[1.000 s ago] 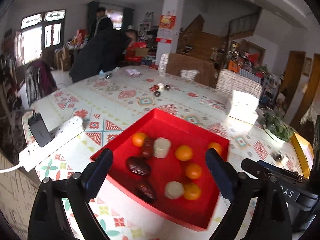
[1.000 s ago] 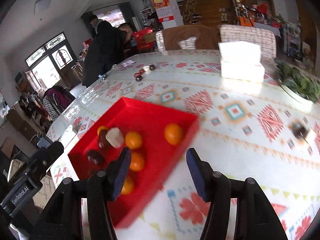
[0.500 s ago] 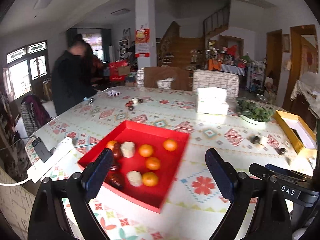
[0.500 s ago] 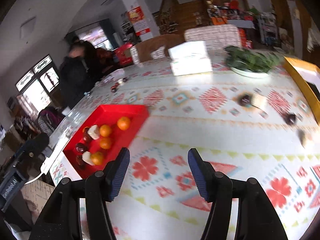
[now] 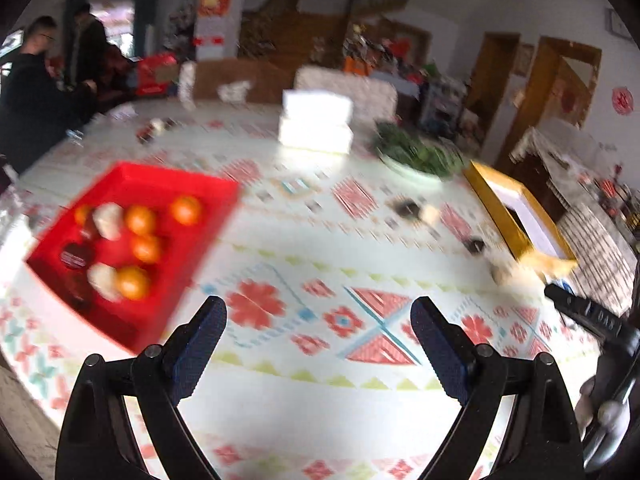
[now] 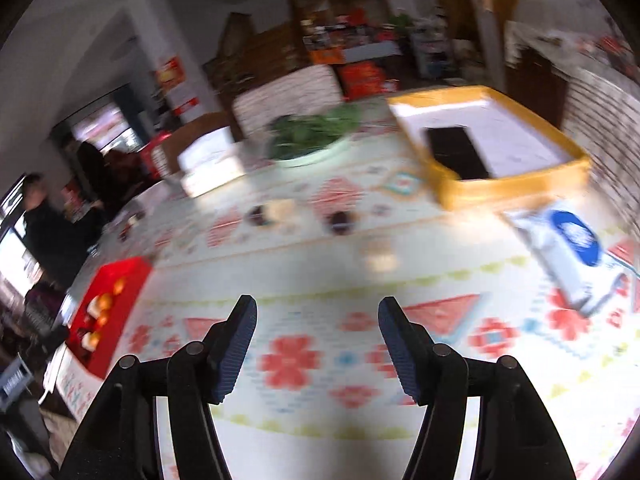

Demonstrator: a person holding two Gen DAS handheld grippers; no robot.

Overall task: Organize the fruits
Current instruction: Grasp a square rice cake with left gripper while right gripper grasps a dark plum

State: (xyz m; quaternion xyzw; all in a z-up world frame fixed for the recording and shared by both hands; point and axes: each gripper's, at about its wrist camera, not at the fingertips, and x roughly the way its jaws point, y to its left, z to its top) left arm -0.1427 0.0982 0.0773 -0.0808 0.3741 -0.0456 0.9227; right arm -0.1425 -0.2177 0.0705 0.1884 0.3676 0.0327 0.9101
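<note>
A red tray (image 5: 120, 184) holding oranges, dark fruits and pale round fruits sits at the left in the left wrist view; it shows small at far left (image 6: 96, 312) in the right wrist view. Loose dark and pale fruits (image 6: 276, 212) lie on the patterned table (image 6: 304, 288), one dark fruit (image 6: 340, 222) further right. A yellow tray (image 6: 516, 188) stands at the back right. My left gripper (image 5: 318, 334) is open over bare cloth, nothing between its fingers. My right gripper (image 6: 318, 328) hangs over the cloth, its jaws opening, with nothing between them.
A white tissue box (image 5: 316, 124) and a bowl of greens (image 6: 312, 140) stand at the back. A white and blue packet (image 6: 568, 252) lies right of the yellow tray. People (image 5: 32, 92) stand at the far left by the table. The other gripper's arm (image 5: 592, 320) is at the right.
Both views have swung right: the red tray slid to the left and the yellow tray and loose fruits came into view. The right jaws stand slightly wider.
</note>
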